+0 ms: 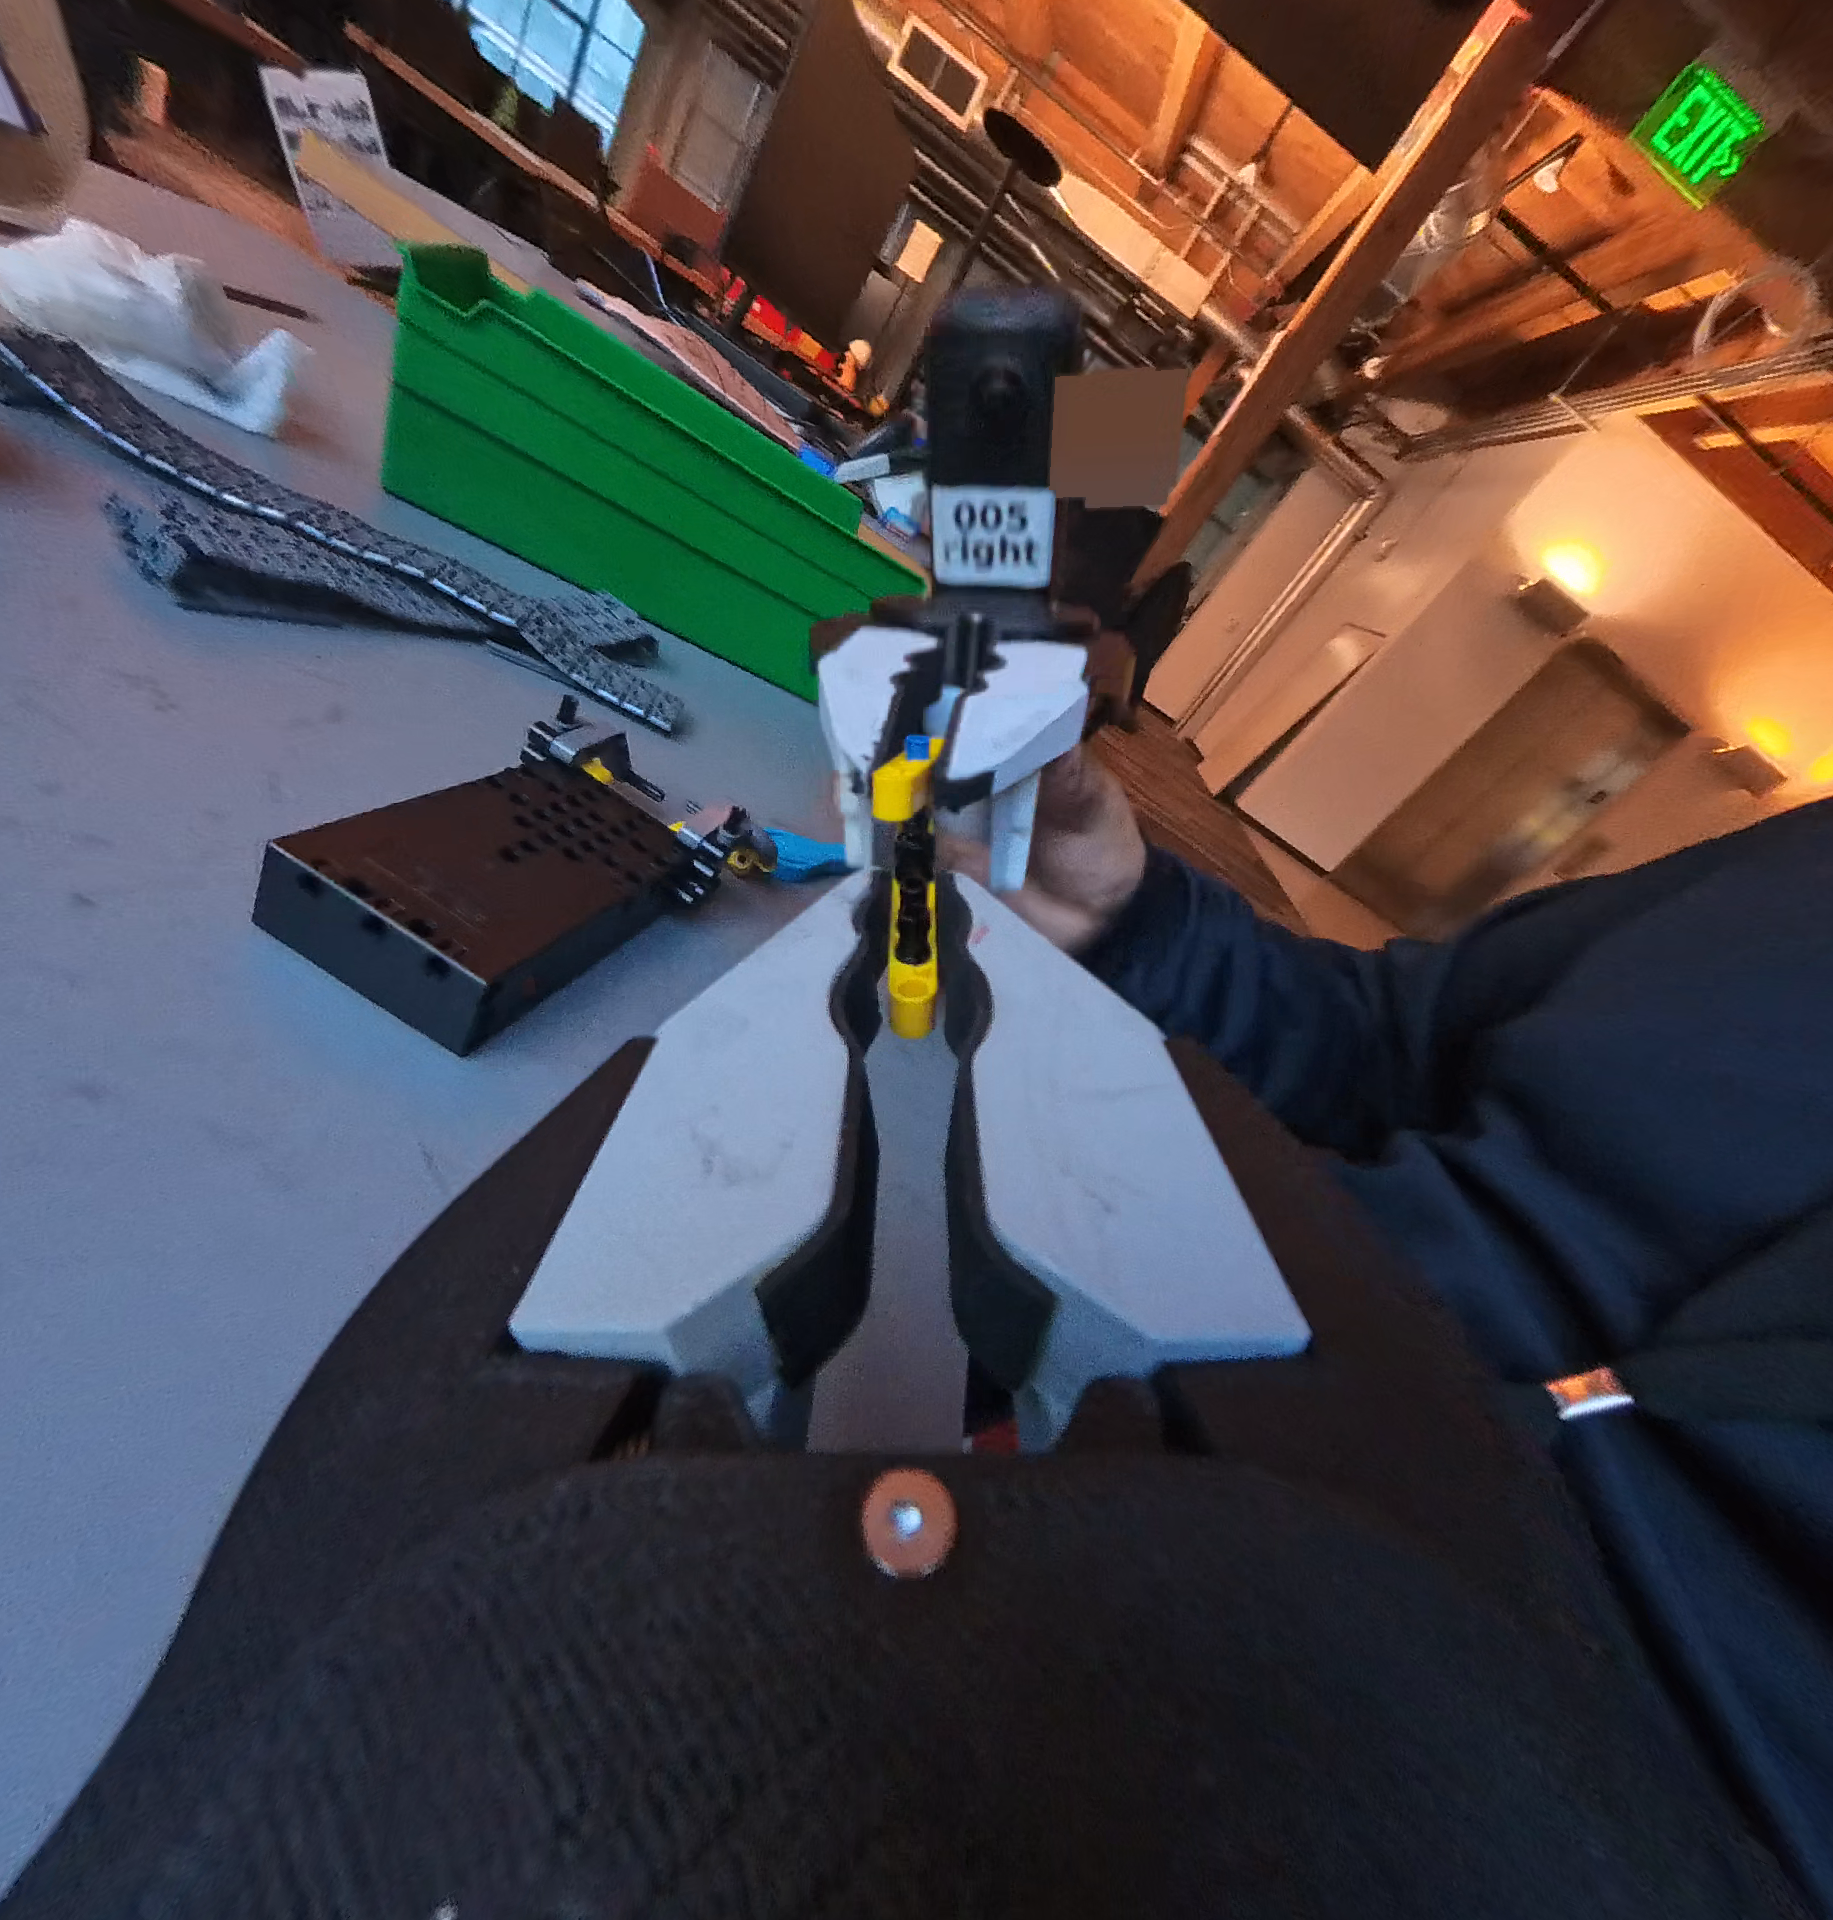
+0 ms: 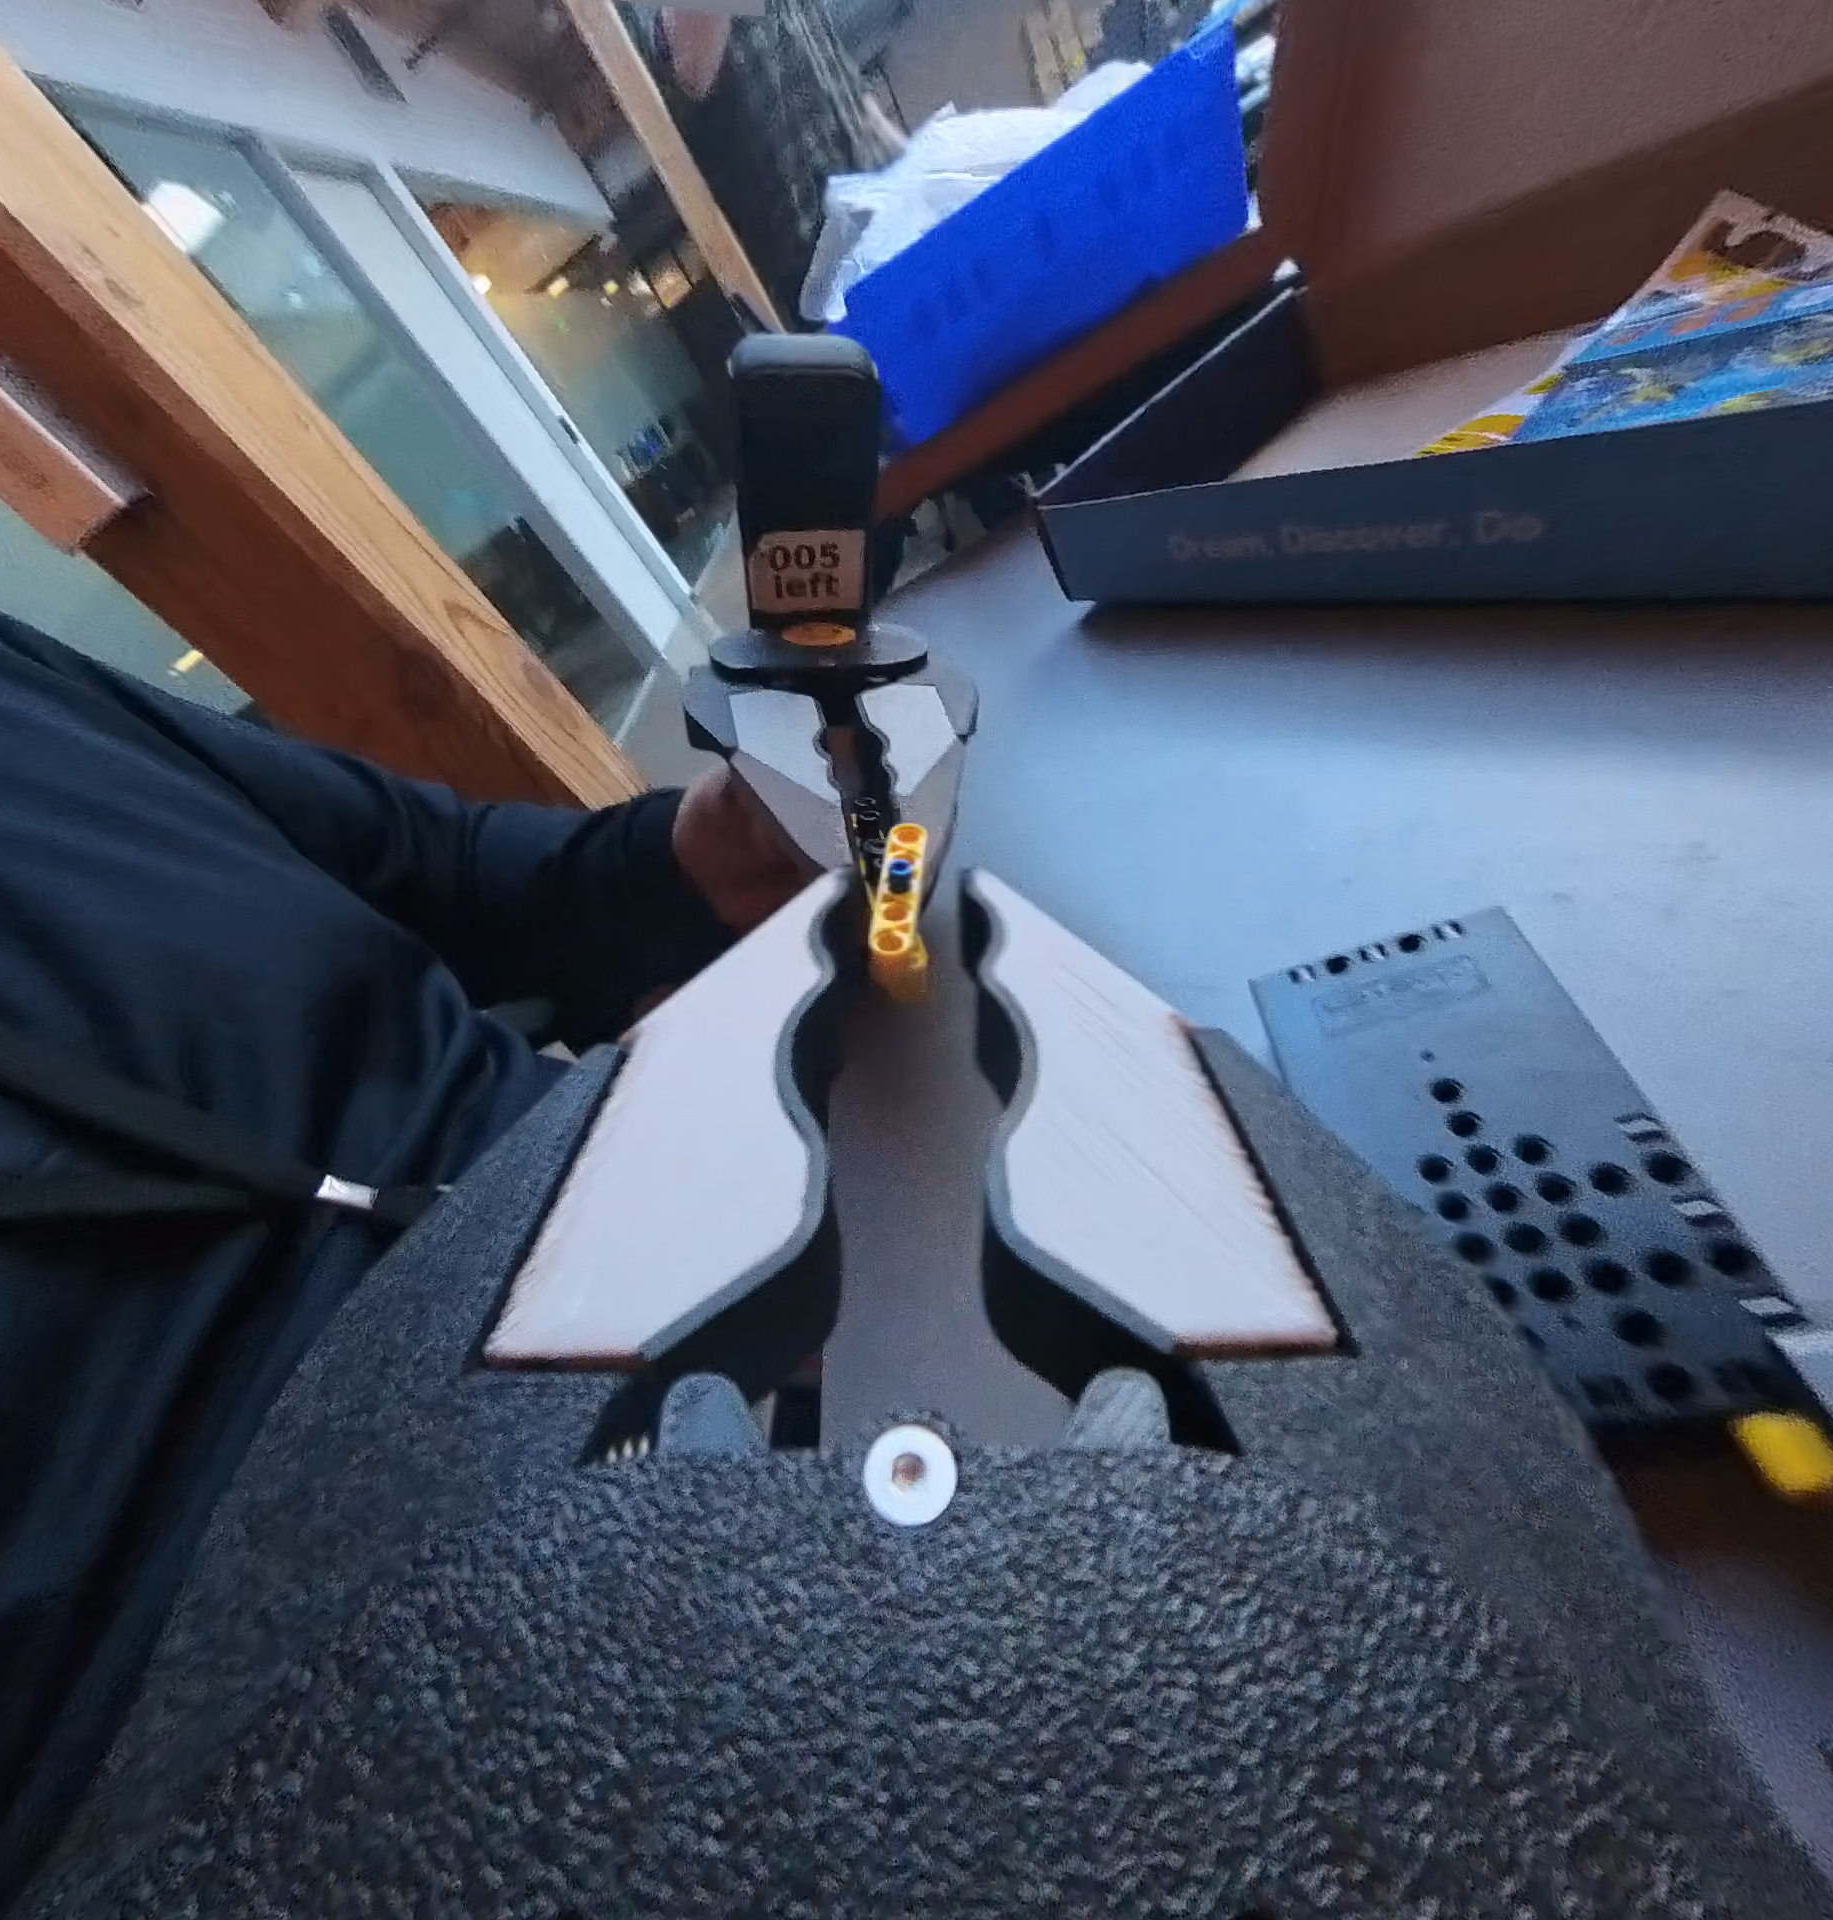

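Two grippers meet nose to nose above the table: we see the left gripper (image 1: 907, 914) clamping the yellow-and-black beam assembly (image 1: 910, 914) lengthwise, while the right gripper (image 2: 896, 883) stands narrowly parted around its far yellow end.

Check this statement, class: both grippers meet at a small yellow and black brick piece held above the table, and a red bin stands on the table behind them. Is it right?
One detail is wrong: the bin is green, not red, as the left wrist view shows. The rest stands: the left gripper and right gripper meet at the yellow and black brick piece above the table.
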